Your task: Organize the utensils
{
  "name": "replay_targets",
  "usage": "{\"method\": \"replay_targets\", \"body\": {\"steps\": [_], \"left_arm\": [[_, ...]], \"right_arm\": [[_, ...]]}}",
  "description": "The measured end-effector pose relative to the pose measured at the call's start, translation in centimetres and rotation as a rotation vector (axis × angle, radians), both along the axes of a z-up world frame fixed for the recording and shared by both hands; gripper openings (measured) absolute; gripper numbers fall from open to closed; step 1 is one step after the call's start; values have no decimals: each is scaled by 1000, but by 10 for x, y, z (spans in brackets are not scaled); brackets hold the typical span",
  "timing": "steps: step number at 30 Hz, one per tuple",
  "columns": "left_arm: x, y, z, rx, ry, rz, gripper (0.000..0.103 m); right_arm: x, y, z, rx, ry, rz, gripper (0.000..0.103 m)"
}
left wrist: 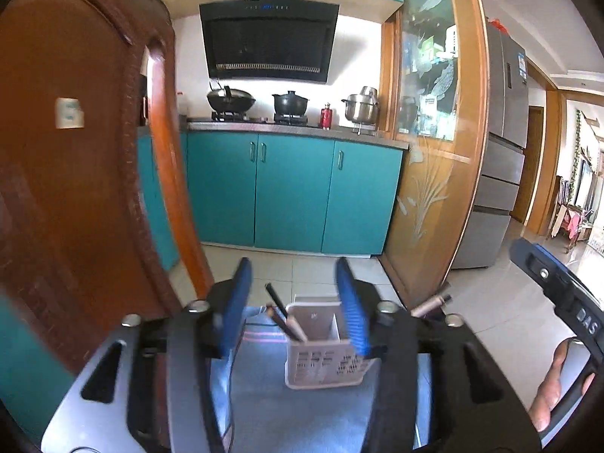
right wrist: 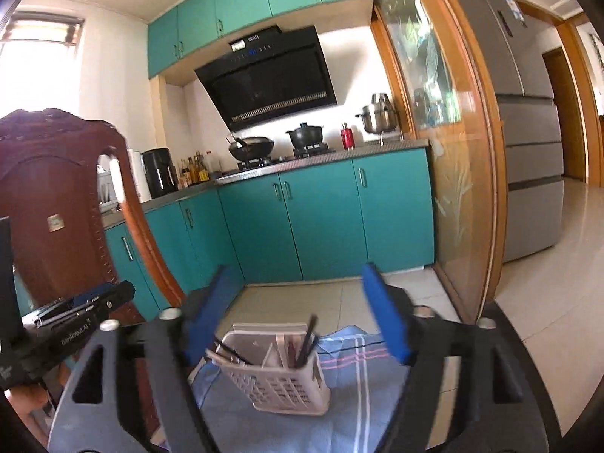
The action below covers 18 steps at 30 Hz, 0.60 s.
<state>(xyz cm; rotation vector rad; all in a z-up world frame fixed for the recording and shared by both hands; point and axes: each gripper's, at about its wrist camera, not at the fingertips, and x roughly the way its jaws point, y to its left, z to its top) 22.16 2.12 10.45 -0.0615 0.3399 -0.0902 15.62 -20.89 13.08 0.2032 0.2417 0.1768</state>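
Note:
A white perforated utensil caddy stands on a blue striped cloth. Dark chopsticks lean in one compartment, and more dark-tipped sticks lean in its left compartment. My left gripper is open, its blue fingers framing the caddy from the near side, with nothing pressed between them. My right gripper is open wider, also just short of the caddy and empty. A pale handle with a dark tip pokes out behind the left gripper's body.
A carved wooden chair back rises close on the left. Beyond the cloth's edge lie tiled floor, teal cabinets, a stove with pots, a glass sliding door and a grey fridge. A hand holds the right tool.

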Motion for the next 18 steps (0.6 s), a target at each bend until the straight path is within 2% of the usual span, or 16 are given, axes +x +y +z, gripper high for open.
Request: {"method": "replay_targets", "body": {"steps": [2, 5, 8, 13, 18], "left_arm": [[-26, 0, -4, -3, -16, 4, 69], [-62, -2, -10, 0, -33, 5, 81], [-97, -7, -18, 36, -42, 13, 88], [-147, -12, -32, 98, -52, 27, 97], [-188, -12, -53, 118, -42, 39, 99]], "right_arm": [[-24, -5, -6, -19, -1, -5, 87], [-55, -8, -20, -44, 23, 12, 95], [-89, -9, -37, -76, 48, 2, 99], [-127, -5, -58, -127, 112, -26, 100], [-164, -4, -73, -161, 119, -62, 100]]}}
